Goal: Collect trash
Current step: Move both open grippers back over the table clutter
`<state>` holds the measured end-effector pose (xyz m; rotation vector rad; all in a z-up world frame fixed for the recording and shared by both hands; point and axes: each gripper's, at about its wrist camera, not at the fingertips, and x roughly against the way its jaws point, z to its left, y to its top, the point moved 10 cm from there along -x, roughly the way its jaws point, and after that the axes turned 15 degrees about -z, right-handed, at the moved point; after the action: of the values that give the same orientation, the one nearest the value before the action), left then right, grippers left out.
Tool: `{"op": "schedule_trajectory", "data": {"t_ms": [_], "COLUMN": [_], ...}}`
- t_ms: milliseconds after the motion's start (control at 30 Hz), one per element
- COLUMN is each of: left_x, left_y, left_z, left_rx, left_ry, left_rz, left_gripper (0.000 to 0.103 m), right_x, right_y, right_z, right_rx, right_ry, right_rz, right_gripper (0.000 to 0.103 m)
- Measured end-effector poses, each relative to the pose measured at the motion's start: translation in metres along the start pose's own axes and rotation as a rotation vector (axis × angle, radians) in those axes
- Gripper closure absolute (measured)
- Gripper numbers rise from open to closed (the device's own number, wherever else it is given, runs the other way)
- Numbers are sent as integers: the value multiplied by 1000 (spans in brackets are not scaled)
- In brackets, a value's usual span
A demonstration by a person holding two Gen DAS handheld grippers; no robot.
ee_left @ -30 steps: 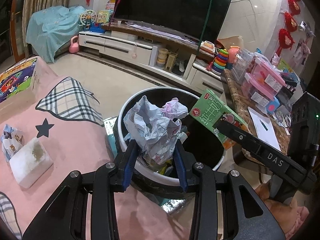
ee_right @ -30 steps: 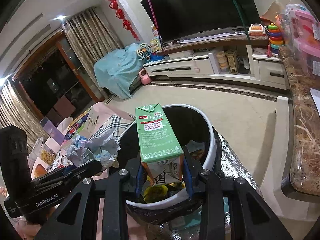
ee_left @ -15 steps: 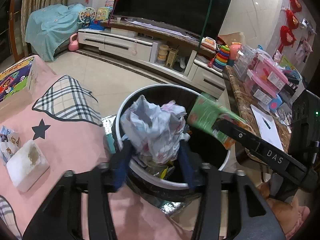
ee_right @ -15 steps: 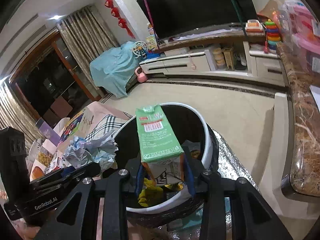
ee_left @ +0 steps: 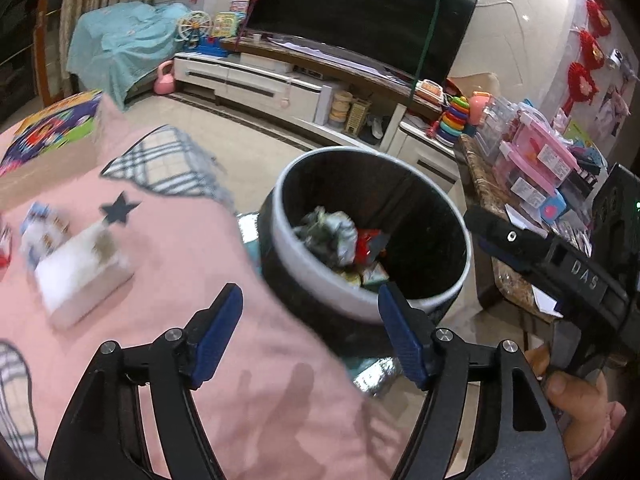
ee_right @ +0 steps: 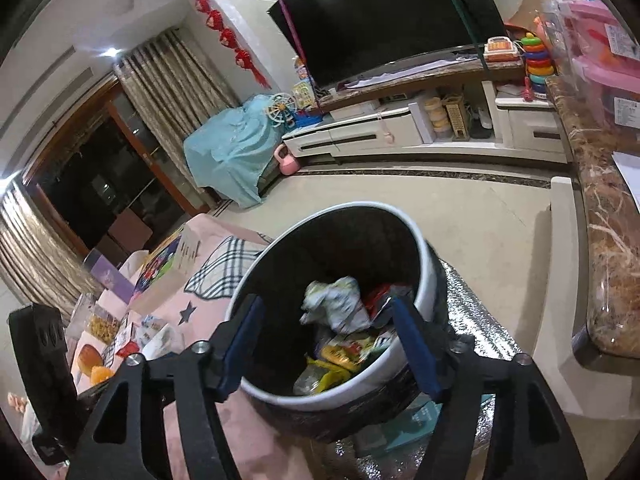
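The crumpled ball of white printed paper [ee_left: 329, 236] lies inside my round black waste bin with the white rim [ee_left: 320, 280], on top of the other rubbish, with a red wrapper [ee_left: 368, 245] touching its right side and yellow packets [ee_right: 340, 354] below it. In the right wrist view the same paper [ee_right: 335, 307] sits toward the middle of the bin [ee_right: 304, 394]; the green carton I cannot pick out among the litter.

My left gripper [ee_left: 310, 326] has just been opening and now stands released, its blue pads [ee_left: 218, 334] wide apart with nothing between them, over the near rim of the bin and the pink cloth [ee_left: 168, 248]. My right gripper [ee_right: 326, 346] has just been opening too, and its jaws are spread and bare above the bin's mouth. It also shows at the right edge of the left view [ee_left: 486, 242], with a hand [ee_left: 576, 396] on its handle.

The bin stands just beside the right edge of the pink cloth, on silver foil matting [ee_right: 476, 312]. On the cloth, well apart from the bin toward the left edge, lies a white rectangular block [ee_left: 80, 276], blurred, beside a dark star print [ee_left: 119, 208].
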<state>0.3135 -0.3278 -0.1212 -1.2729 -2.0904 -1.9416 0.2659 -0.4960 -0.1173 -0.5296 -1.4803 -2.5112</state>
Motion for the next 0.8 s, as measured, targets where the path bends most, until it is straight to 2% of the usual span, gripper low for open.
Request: {"op": "schedule_trajectory", "data": {"t_ms": [267,567,800], "left_x": [51,103,134], "left_y": [-17,-41,-58], "left_z": [40,96,131], "left_rx": [67,137,136], "left_ry": [63,159,244], "left_rz": [-51,-89,-110], "left_gripper": [28,28,28], "right_x": [16,23,29], "right_y": [-21,-69,-98], "right_z": [42,93,132], "right_rx": [33,57,91], "right_ry": [54,123,169], "right_rz": [-1,65,98], "right_gripper": [13,10,10]}}
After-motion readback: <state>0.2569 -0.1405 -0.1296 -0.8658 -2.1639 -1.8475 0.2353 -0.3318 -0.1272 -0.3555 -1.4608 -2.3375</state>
